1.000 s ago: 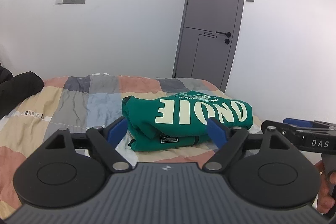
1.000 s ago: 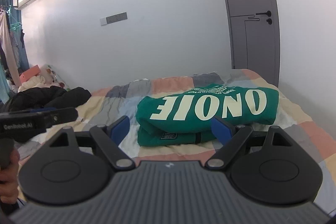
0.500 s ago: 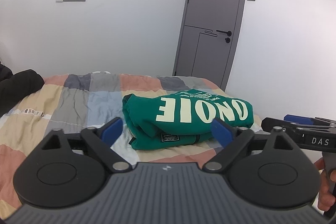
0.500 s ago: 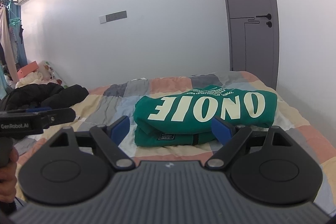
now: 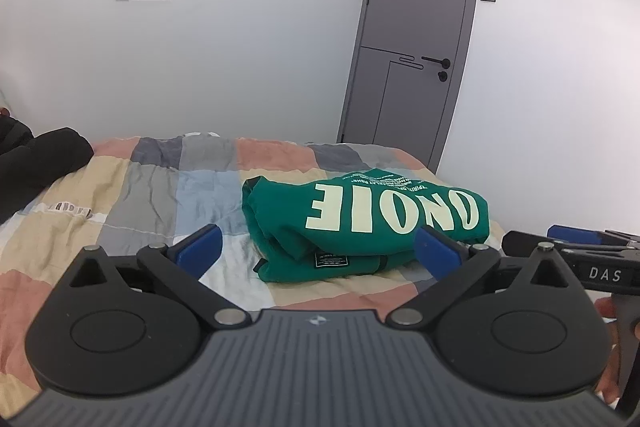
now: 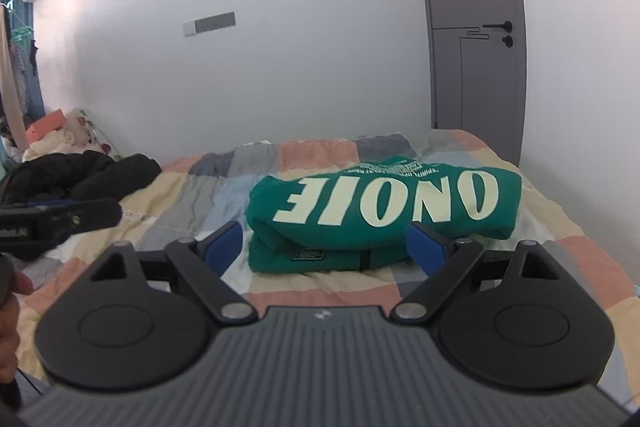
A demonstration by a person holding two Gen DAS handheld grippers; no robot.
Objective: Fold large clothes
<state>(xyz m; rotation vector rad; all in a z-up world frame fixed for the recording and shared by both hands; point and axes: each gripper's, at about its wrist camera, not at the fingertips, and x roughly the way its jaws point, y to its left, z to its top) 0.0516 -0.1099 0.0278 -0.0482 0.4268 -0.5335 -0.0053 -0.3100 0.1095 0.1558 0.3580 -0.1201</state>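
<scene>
I see the green sweatshirt [image 5: 366,219] lying on the patchwork bed cover [image 5: 132,203], toward the right side of the bed and a little way out in front of my two tools. It is already folded into a thick bundle, with big pale letters on top and a small dark label on the near edge.

My left gripper [image 5: 318,247] has its blue fingers [image 5: 198,249] wide apart, and its jaws are opening more right now. Nothing is between them. My right gripper [image 6: 324,243] is also opening, with its jaws spread and holding nothing. Both hang in the air on the near side of the sweatshirt, not touching it.

I think the folding looks done, so the risk now is me messing it up. If I push forward, a finger could poke the near edge and shove the layers out of line. The top layer sits loosely on the bottom one, so a bump could make it slide off. The right end of the bundle is near the right edge of the bed, so a hard shove that way could tip it over the side. My two tools are also close together, so they could knock into each other.
</scene>
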